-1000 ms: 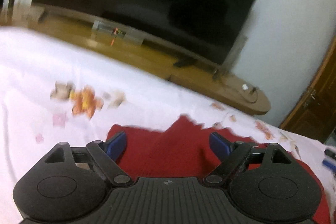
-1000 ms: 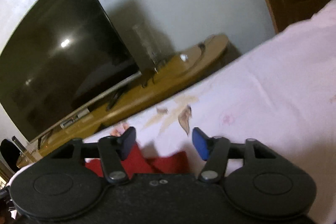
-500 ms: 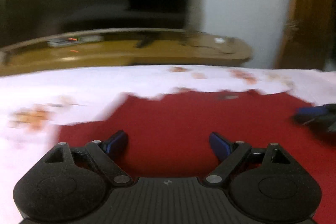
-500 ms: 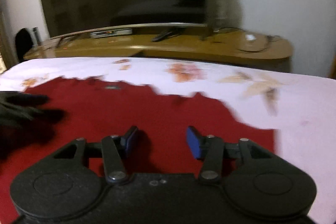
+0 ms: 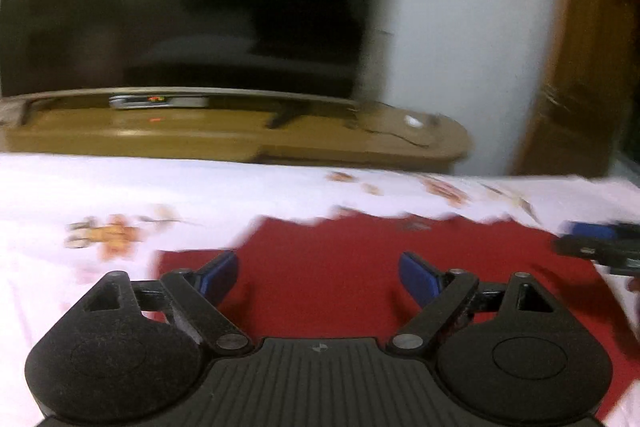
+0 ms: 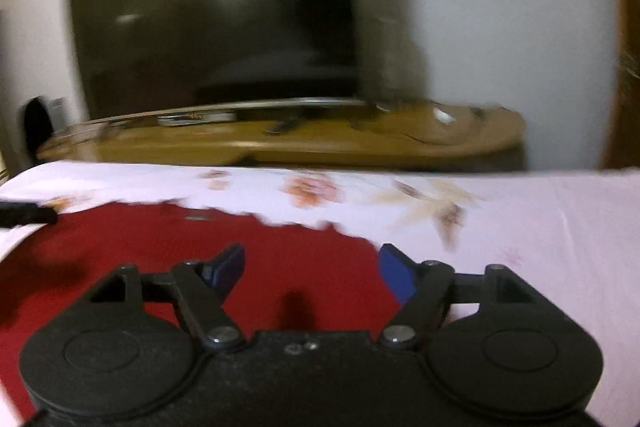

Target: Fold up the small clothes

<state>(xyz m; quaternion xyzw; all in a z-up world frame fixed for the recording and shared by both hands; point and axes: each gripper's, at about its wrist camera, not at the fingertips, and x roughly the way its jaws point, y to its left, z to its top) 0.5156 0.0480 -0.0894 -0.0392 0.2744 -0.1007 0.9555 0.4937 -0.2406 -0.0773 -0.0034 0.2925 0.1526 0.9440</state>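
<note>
A red garment (image 5: 360, 267) lies flat on a white flowered bedsheet (image 5: 120, 195); it also shows in the right wrist view (image 6: 160, 247). My left gripper (image 5: 318, 277) is open and empty, low over the garment's left part. My right gripper (image 6: 312, 267) is open and empty over the garment's right edge. The right gripper shows at the right edge of the left wrist view (image 5: 600, 247). The left gripper's fingers (image 6: 24, 215) show at the left edge of the right wrist view. The frames are blurred.
A low wooden TV stand (image 5: 240, 135) with a large dark TV (image 5: 192, 7) stands beyond the bed's far edge. A wooden door (image 5: 580, 67) is at the right. The sheet (image 6: 540, 227) stretches out right of the garment.
Both grippers swung from a tilted view to level and came down over the red garment. They stayed open. Over the last half second they shifted only slightly.
</note>
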